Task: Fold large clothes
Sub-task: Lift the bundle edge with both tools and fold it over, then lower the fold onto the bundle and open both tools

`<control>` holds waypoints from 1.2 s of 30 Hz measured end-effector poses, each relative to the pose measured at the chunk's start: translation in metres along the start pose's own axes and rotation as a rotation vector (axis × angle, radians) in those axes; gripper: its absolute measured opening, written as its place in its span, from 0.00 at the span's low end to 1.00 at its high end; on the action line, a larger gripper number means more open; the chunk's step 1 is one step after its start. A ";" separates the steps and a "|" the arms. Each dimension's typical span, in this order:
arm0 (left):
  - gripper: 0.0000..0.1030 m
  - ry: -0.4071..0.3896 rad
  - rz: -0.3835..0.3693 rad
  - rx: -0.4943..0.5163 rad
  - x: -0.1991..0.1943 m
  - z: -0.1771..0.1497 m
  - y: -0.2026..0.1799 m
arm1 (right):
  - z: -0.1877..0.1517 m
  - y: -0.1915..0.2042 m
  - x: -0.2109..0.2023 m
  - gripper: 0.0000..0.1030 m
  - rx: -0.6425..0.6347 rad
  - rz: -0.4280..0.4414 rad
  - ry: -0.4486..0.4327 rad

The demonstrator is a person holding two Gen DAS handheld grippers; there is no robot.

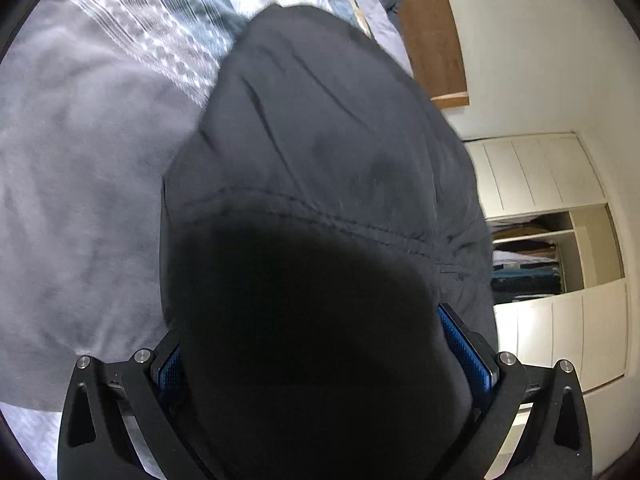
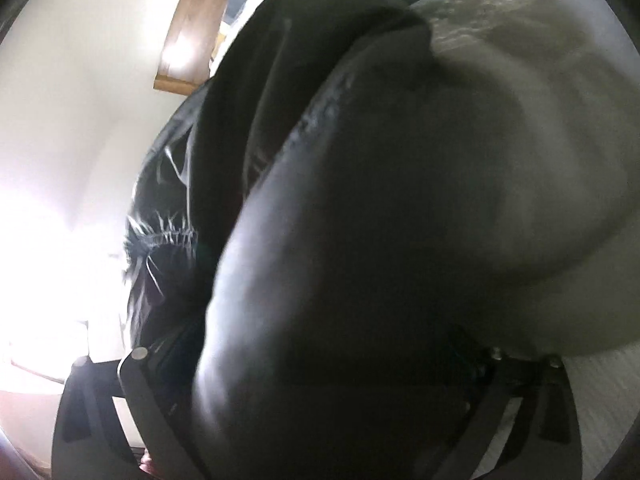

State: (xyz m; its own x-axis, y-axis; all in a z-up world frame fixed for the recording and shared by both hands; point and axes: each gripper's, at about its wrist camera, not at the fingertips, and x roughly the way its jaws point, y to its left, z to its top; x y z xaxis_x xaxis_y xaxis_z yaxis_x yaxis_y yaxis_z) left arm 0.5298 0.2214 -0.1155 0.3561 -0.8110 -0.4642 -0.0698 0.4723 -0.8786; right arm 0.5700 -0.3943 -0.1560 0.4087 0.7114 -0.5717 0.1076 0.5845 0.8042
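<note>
Left claw (image 1: pixel 320 360) is clenched on a bunch of the dark garment (image 1: pixel 320 128), which hangs over the bed's grey blanket (image 1: pixel 80 200). Right claw (image 2: pixel 320 380) is buried in the same fabric, can't tell its grip. White wardrobe (image 1: pixel 560 208) with an open shelf on the right, wooden headboard (image 1: pixel 432 20) far back.

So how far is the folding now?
Done: no finished fold shows. In hand: the dark garment fills the left gripper between its blue pads and covers the right gripper, above the bed. Left: laying it flat and folding it, probably all.
</note>
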 end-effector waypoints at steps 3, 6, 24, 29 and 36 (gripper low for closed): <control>0.96 -0.019 0.072 0.019 0.002 -0.007 -0.011 | -0.002 0.003 0.003 0.98 -0.006 -0.025 -0.009; 0.64 -0.053 0.139 0.060 0.001 -0.016 -0.033 | -0.006 0.016 0.003 0.79 -0.047 -0.063 -0.037; 0.23 -0.197 0.004 0.323 -0.081 -0.082 -0.201 | -0.052 0.199 -0.096 0.28 -0.415 0.010 -0.201; 0.23 -0.185 0.039 0.345 -0.095 -0.105 -0.184 | -0.086 0.200 -0.127 0.28 -0.421 0.053 -0.212; 0.44 -0.120 0.260 0.192 -0.069 -0.090 -0.098 | -0.117 0.116 -0.095 0.34 -0.231 -0.104 -0.149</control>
State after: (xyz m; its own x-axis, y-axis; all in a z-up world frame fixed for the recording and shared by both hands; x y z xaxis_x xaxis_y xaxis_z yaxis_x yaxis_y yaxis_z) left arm 0.4285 0.2000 -0.0075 0.4571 -0.6138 -0.6436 0.0002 0.7237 -0.6901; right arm 0.4380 -0.3482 -0.0277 0.5369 0.5874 -0.6055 -0.0463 0.7372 0.6741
